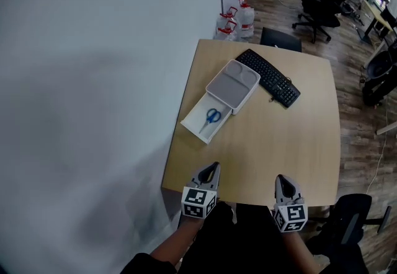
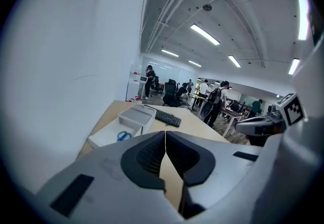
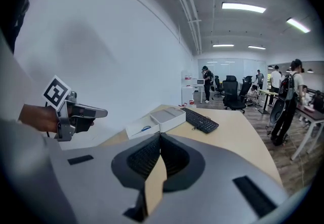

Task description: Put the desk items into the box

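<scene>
**Both grippers empty, box ahead to the left**

At the desk's (image 1: pixel 279 142) near edge the left gripper (image 1: pixel 213 168) and right gripper (image 1: pixel 283 180) hover, each with jaws pressed together on nothing. Farther on, the open drawer (image 1: pixel 197 124) holds blue scissors (image 1: pixel 213 115) and runs diagonally up into the box (image 1: pixel 232 83). The left gripper is nearer. A keyboard (image 1: pixel 268 77) lies beyond.

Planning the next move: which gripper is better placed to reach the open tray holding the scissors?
Left, probably. The left gripper sits nearly in line with the tray holding the blue scissors; the right gripper is farther aside. Both are shut and empty.
</scene>
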`<action>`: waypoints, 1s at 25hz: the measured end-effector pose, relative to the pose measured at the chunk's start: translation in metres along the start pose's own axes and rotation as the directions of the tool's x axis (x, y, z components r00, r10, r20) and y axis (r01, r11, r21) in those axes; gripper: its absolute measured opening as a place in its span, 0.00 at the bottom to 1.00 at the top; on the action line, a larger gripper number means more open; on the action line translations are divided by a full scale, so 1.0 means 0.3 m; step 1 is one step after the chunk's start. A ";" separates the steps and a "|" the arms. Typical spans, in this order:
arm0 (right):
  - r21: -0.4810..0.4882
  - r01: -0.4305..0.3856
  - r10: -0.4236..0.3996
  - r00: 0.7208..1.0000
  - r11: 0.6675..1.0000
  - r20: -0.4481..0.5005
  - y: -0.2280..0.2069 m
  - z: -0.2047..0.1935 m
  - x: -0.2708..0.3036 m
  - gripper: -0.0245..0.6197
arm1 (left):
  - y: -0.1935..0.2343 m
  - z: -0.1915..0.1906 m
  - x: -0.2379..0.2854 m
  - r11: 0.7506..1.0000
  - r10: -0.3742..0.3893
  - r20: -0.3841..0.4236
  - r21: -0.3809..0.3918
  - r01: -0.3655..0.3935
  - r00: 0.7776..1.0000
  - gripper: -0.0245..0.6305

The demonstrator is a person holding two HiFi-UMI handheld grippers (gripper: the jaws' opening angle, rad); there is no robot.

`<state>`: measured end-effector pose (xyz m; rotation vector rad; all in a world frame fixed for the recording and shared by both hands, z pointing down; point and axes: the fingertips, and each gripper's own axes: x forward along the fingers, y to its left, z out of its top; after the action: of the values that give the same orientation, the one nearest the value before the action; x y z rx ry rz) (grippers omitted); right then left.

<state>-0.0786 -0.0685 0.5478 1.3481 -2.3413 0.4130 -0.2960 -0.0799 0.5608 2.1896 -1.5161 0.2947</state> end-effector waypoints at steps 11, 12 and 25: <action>0.009 0.002 -0.003 0.993 1.000 0.121 -0.236 0.039 -0.325 0.13 | -0.566 -0.001 -0.085 0.999 -0.053 0.084 -0.009 0.054 0.995 0.06; 0.009 0.001 -0.002 0.991 1.000 0.132 -0.270 0.035 -0.365 0.13 | -0.624 -0.002 -0.088 0.998 -0.055 0.088 -0.003 0.056 0.995 0.06; 0.026 -0.059 0.054 0.985 0.998 0.166 -0.508 -0.167 -0.842 0.13 | -1.311 -0.092 -0.140 0.996 -0.009 0.133 0.088 -0.003 0.991 0.06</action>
<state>0.1780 0.0685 0.4776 1.3806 -2.5224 0.3681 0.0546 0.0815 0.4701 2.3213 -1.5981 0.2212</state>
